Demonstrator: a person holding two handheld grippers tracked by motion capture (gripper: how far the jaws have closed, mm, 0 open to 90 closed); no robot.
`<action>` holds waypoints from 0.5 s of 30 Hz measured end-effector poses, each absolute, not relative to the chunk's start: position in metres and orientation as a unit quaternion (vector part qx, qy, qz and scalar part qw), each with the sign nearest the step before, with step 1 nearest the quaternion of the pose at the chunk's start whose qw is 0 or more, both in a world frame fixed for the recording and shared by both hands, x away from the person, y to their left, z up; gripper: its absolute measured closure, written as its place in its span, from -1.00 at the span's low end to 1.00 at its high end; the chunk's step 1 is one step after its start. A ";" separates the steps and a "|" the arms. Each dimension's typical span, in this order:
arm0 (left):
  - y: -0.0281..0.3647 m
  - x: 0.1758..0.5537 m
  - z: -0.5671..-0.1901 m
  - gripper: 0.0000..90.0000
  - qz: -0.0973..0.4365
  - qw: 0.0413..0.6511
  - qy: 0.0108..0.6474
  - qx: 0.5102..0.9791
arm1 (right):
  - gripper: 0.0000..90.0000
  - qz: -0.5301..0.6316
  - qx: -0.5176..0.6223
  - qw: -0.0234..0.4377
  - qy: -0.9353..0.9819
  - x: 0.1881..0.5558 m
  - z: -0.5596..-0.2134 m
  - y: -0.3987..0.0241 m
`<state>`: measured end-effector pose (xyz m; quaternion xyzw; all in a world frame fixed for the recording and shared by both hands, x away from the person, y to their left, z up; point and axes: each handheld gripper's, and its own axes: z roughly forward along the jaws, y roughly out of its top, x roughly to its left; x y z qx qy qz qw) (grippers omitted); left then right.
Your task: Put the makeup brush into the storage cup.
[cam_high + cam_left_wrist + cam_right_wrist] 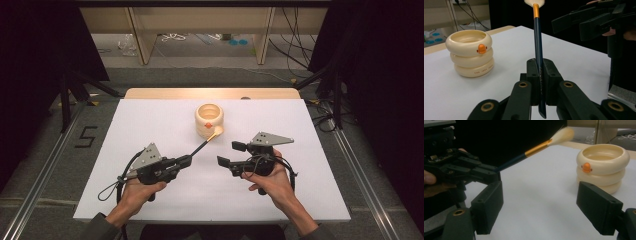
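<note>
My left gripper [187, 160] [540, 66] is shut on the dark handle of a makeup brush [206, 142] [538, 45] [536, 148]. The brush has a gold ferrule and pale bristles, and it points up and away toward a cream ring-stacked cup [209, 120] [470, 52] [602, 166] with a small orange beak on its side. The bristle tip hangs just beside the cup's near right side. My right gripper [231, 153] [546, 207] stands open to the right of the brush, its jaws wide apart with nothing between them. The left gripper [487, 173] also shows in the right gripper view.
A white sheet [165, 120] covers the table, with a wooden strip [150, 93] along the far edge. Black curtains and metal rails flank both sides. Cables lie on the floor beyond the table.
</note>
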<state>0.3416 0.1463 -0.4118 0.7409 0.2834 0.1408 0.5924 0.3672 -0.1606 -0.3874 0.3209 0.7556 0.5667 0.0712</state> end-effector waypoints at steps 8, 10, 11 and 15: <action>0.144 0.338 -0.411 0.88 0.149 0.607 0.280 0.729 | -0.46 0.589 0.315 0.054 0.742 0.368 -0.384 -0.154; 0.143 0.337 -0.412 0.88 0.151 0.609 0.281 0.726 | -0.45 0.598 0.311 0.052 0.736 0.369 -0.384 -0.151; 0.142 0.336 -0.412 0.88 0.153 0.610 0.280 0.725 | -0.44 0.599 0.311 0.051 0.736 0.370 -0.383 -0.150; 0.140 0.335 -0.413 0.88 0.157 0.616 0.271 0.723 | -0.43 0.606 0.309 0.042 0.732 0.370 -0.382 -0.146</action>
